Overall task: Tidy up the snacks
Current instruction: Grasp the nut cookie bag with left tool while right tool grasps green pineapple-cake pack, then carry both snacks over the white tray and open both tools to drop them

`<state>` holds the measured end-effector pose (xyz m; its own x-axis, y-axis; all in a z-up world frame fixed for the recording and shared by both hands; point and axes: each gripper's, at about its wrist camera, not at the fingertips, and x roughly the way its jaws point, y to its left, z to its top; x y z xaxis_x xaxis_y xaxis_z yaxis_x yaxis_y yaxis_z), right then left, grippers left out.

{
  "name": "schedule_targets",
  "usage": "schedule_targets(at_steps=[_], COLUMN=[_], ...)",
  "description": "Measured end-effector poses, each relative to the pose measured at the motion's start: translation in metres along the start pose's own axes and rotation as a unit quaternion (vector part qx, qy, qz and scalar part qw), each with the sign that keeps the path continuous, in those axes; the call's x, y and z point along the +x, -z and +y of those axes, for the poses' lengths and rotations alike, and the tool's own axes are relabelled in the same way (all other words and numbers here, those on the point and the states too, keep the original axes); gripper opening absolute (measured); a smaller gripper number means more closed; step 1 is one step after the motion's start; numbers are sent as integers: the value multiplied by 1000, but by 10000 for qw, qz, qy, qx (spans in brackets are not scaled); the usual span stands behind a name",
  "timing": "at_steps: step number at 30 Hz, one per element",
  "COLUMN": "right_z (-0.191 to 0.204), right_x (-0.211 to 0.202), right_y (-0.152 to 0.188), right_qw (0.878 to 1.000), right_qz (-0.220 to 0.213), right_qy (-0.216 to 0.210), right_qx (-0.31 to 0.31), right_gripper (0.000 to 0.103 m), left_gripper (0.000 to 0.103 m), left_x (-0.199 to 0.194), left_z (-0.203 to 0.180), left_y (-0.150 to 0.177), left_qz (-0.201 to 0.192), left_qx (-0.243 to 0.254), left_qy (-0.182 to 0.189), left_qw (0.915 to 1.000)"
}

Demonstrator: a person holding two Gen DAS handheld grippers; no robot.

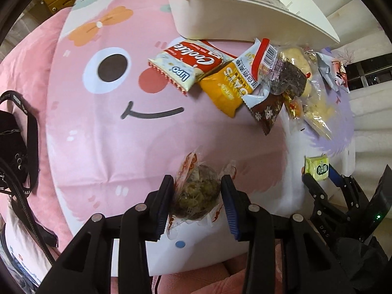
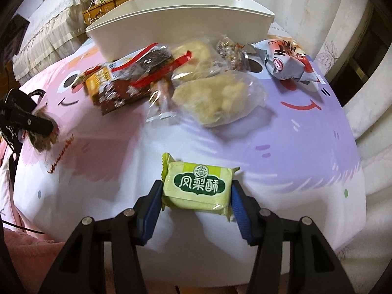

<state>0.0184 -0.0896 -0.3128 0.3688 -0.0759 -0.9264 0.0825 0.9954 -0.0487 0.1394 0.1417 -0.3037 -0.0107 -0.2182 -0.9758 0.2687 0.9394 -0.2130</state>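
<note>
- Left gripper [image 1: 197,196]: clamped on a round, dark snack in a clear wrapper [image 1: 197,192], held off the cartoon-printed cloth [image 1: 110,134].
- Right gripper [image 2: 197,202]: clamped on a green pineapple-cake packet [image 2: 198,187], pads pressing both short sides, also lifted clear of the cloth.
- White bin [image 2: 181,19]: at the far edge of the cloth, just behind the pile; a few wrappers visible inside from the left wrist view, exact count unreadable.
- Still loose in front of the bin: cookie packet [image 1: 186,67], yellow oats packet [image 1: 226,90], dark brown bar [image 2: 117,95], pale puffs in clear bags [image 2: 215,98], red-and-silver pouch [image 2: 289,61].
- Judged progress: early to middle. Two items in hand, not yet deposited; most of the pile left to sort.
- Judged next step: carry both held items to the bin and release.
</note>
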Motion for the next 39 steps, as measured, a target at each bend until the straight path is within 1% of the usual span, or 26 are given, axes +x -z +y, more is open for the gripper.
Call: schedule_targets(at_steps=[4, 7, 11, 14, 17, 22, 27, 33, 39], right_z=[9, 16, 22, 21, 20, 14, 1, -14, -34], right_x=[-6, -13, -24, -28, -33, -40, -49, -57, -60], right_y=[4, 3, -3, -12, -24, -47, -80, -126, -174], right_qw=[10000, 9998, 9993, 9993, 9991, 9981, 9963, 9926, 9894], right_qz=[-14, -82, -158, -139, -191, -375, -620, -997, -1283], right_qy=[8, -7, -102, -212, -323, -397, -515, -534, -560], right_qx=[-44, -174, -310, -269, -217, -276, -297, -447, -377], right_gripper=[55, 55, 55, 55, 55, 55, 55, 55, 55], left_gripper=[38, 38, 38, 38, 38, 38, 38, 38, 38], left_x=[-20, -25, -43, -57, -71, -97, -120, -136, -139], left_z=[7, 5, 7, 7, 3, -12, -25, -36, -42], left_y=[8, -2, -7, -16, -29, -57, -85, -114, -139], left_qz=[-105, -137, -258, -340, -518, -824, -1082, -1227, -1303], left_qx=[63, -5, -36, -52, 11, 100, 143, 137, 72], left_qy=[36, 122, 222, 470, 480, 447, 394, 354, 322], left_qw=[9999, 9998, 9994, 9983, 9975, 9955, 9932, 9917, 9909])
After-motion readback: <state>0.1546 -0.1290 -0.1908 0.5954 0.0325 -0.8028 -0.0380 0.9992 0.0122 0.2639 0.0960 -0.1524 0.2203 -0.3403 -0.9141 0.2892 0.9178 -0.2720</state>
